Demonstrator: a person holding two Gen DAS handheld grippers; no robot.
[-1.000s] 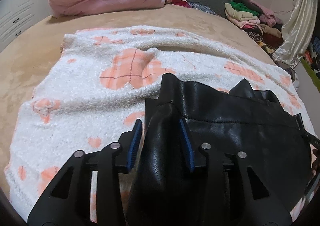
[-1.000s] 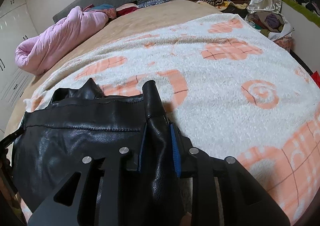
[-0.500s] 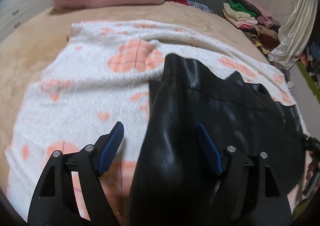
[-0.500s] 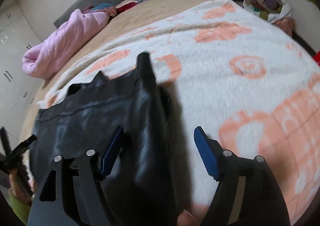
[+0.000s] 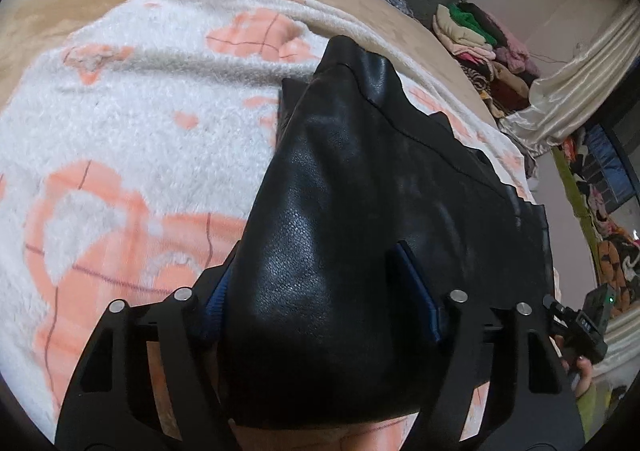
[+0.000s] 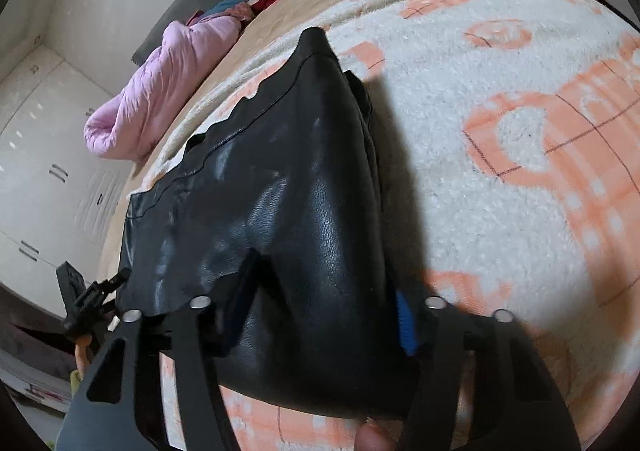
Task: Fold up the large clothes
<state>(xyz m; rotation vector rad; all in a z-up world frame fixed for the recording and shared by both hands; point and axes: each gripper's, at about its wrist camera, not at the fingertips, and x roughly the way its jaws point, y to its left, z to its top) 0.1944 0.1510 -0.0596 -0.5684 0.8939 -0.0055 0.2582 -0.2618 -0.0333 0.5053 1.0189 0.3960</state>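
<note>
A: Black leather jacket [image 5: 340,211] lay on the fleece blanket [image 5: 120,123] on the bed. A bulky fold sat between the jaws of the left hand-held gripper [image 5: 324,303]; they had just been closing.

B: Right hand-held gripper [image 6: 324,315] likewise, jaws just closing around its fold. Firm pad contact: could not tell on either side.

A: Risk: slick, thick leather could slip from partly closed jaws, collapsing the fold unevenly.
</note>
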